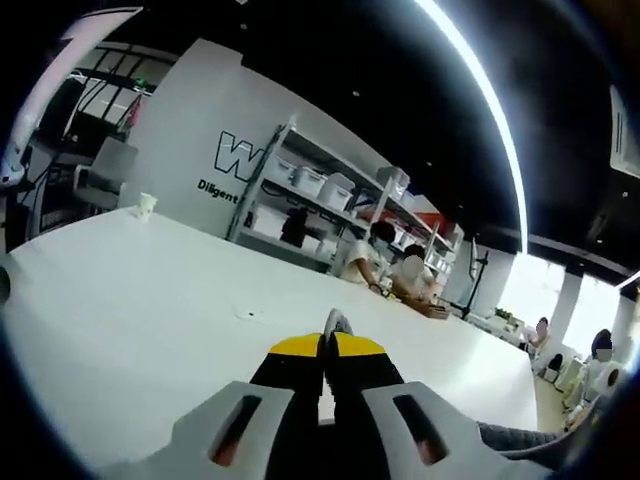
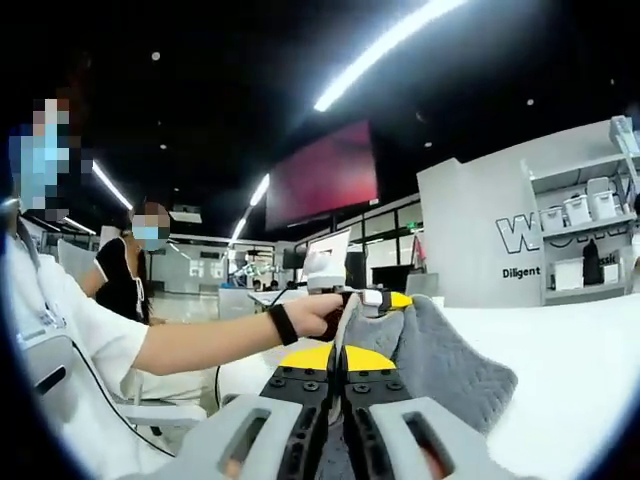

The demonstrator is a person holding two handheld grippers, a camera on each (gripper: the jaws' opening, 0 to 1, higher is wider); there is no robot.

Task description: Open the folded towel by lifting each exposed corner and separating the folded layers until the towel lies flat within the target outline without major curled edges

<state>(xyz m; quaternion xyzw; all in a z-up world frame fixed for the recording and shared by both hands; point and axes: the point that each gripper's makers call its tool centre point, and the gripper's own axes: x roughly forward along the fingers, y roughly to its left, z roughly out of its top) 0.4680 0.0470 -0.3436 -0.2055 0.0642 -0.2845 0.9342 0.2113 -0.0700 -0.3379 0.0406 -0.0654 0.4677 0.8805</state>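
In the left gripper view, the left gripper had its yellow-tipped jaws pressed together, with a thin grey strip of the towel pinched between the tips and rising just above them. Beyond it stretched the white tabletop, with a small white cup near its far left edge. Past the far edge stood shelving stacked with white bins, and people sat at the table's far right side. In the right gripper view, the right gripper also had its jaws closed tight on the grey towel, which hung lifted off the tabletop, draped to the right of the jaws and running up between them. The other gripper, held in a person's hand, gripped the towel's upper edge just above.
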